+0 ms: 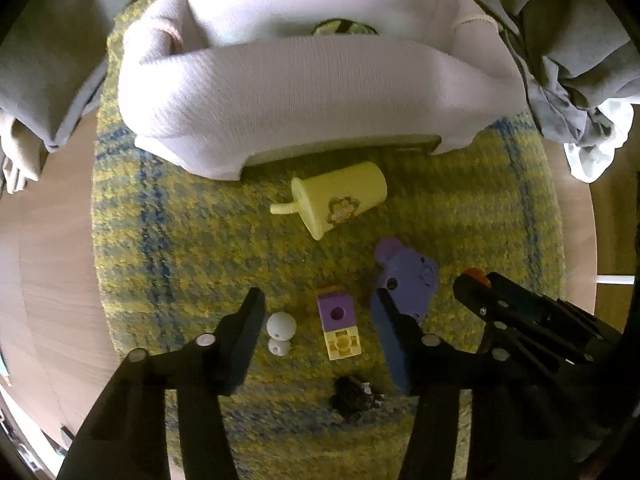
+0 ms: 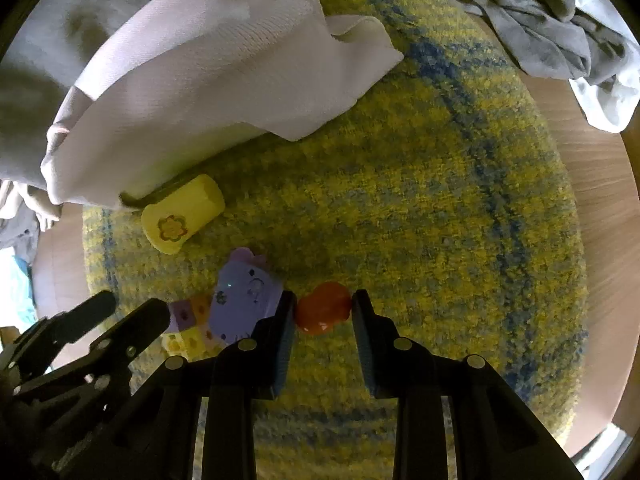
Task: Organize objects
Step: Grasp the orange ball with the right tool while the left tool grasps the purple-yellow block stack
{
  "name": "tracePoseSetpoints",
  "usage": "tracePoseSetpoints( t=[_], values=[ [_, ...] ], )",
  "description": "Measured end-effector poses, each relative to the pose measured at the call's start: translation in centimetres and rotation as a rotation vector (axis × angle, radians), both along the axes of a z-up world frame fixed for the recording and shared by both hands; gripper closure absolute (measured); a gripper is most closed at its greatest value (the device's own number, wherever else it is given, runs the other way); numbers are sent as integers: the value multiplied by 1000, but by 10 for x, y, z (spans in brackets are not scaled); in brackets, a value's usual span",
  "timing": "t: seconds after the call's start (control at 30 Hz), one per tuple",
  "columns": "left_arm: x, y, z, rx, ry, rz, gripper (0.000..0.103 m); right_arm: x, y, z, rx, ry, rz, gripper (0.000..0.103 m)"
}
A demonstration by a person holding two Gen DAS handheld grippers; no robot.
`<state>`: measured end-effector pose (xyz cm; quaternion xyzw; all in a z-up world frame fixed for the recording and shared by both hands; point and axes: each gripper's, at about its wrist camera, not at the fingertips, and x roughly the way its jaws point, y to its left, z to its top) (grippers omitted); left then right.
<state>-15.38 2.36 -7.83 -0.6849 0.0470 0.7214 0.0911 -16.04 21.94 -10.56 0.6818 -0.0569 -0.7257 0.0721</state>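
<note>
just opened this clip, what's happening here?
A person with two handheld grippers is tidying small toys off a yellow-blue rug. The right gripper is shut on an orange toy. The left gripper stands open around a purple-and-yellow block and a white ball piece, gripping neither. A yellow toy cup lies on its side near a fabric bin.

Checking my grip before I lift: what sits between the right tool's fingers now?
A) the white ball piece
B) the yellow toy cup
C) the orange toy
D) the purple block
C: in the right wrist view both fingers of the right tool press against the orange toy on the rug, while the yellow cup lies apart near the pink cloth bin.
</note>
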Motion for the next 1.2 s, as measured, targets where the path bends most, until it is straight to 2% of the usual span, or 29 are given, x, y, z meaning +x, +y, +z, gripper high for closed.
tracePoseSetpoints(
  t=[0.17, 0.23, 0.53, 0.6, 0.8, 0.93, 1.2],
  values=[
    [0, 3, -8, 8, -30, 6, 59, -7, -1, 1, 7, 5, 5, 74],
    [0, 3, -13, 10, -47, 8, 69, -10, 8, -4, 14, 9, 5, 74],
    [-1, 4, -31, 25, -94, 11, 76, -10, 3, -4, 51, 27, 31, 74],
    [-1, 4, -36, 24, -101, 6, 81, -10, 1, -5, 57, 30, 39, 74],
    [-2, 4, -48, 33, -125, 11, 84, -11, -4, -7, 94, 37, 63, 74],
    [3, 2, -40, 31, -107, 11, 84, -11, -5, -5, 104, 45, 73, 74],
    [11, -4, -4, 36, -13, 17, 84, -10, -4, 15, 101, 99, 79, 74]
  ],
)
